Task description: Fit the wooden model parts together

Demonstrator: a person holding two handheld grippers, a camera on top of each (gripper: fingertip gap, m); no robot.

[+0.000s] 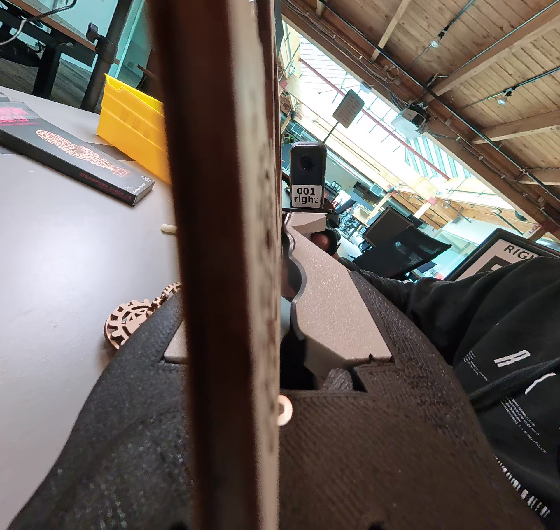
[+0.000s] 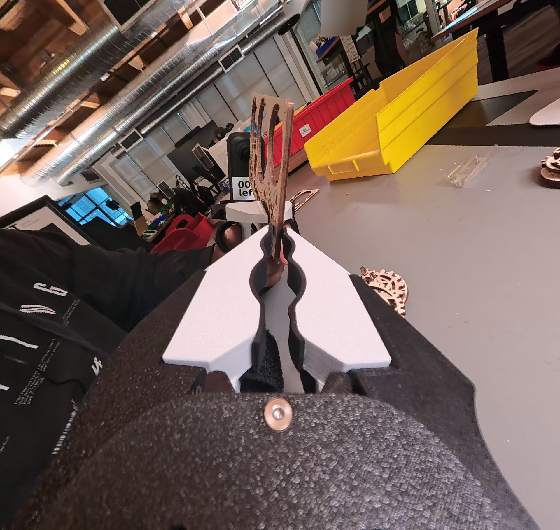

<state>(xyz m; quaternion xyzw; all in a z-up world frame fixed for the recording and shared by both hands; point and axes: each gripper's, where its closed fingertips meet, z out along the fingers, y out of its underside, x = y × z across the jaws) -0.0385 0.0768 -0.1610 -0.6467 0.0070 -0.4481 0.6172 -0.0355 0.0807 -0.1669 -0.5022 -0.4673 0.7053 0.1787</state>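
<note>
Right wrist view: the right gripper (image 2: 276,236) has its black wavy pads clamped on one thin, flat wooden panel (image 2: 272,164) with cut-out slots, standing upright above the grey bench (image 2: 424,242). The left gripper (image 2: 266,212) pinches the same panel from the far side. Two toothed wooden gears (image 2: 386,288) lie near the bench's right edge; one smooth yellow plastic bin (image 2: 409,121) sits at its far edge.

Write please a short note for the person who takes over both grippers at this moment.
Right gripper: fingers shut on the lower edge of an upright flat wooden panel with cut-out slots.
Left gripper: fingers closed on the same panel from the far side.
On the grey table: wooden gear assembly, flat wooden piece, kit box, yellow bin.
Done: panel lifted.
Left: join it with the other parts.
</note>
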